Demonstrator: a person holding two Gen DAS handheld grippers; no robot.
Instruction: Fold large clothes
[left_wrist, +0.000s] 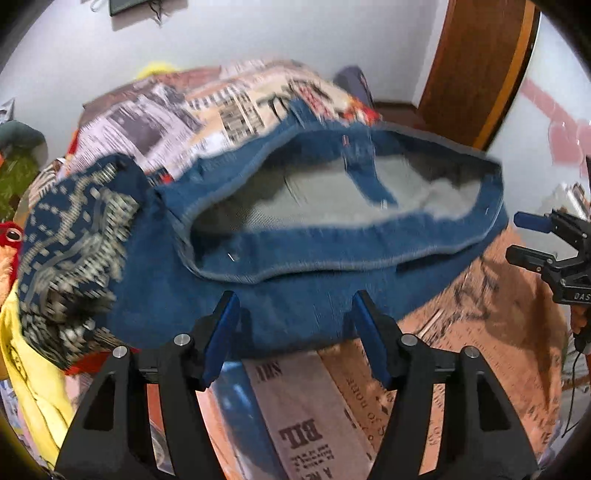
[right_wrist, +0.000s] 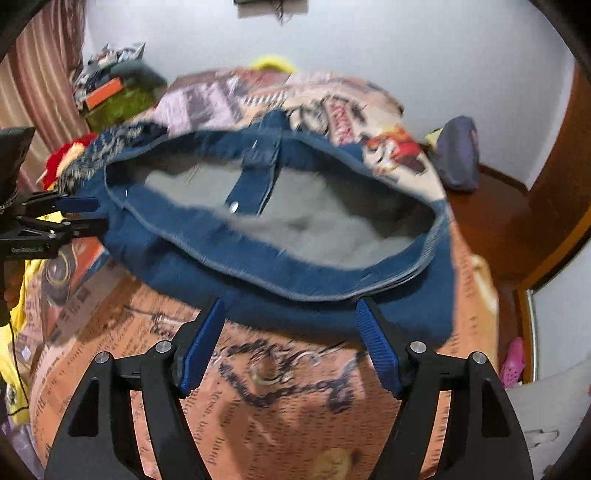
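Both tools are spread wide with nothing pinched: left tool (left_wrist: 293, 332), right tool (right_wrist: 290, 339). That blue denim garment with the grey lining (left_wrist: 295, 254) lies on the newspaper-print bedspread (right_wrist: 258, 406) just ahead, waistband running crosswise, one end nearer each hand.

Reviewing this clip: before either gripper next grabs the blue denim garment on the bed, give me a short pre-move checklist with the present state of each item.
1. Left gripper open, nothing between the pads: ok.
2. Right gripper open and empty: ok.
3. Denim garment lying on the bedspread, released: ok.
4. Garment flat for folding: not ok, its hem gapes open, grey lining showing.
5. Garment free of other clothes: not ok, patterned cloth lies against its edge.
6. Strap tucked away: cannot tell, blurred.
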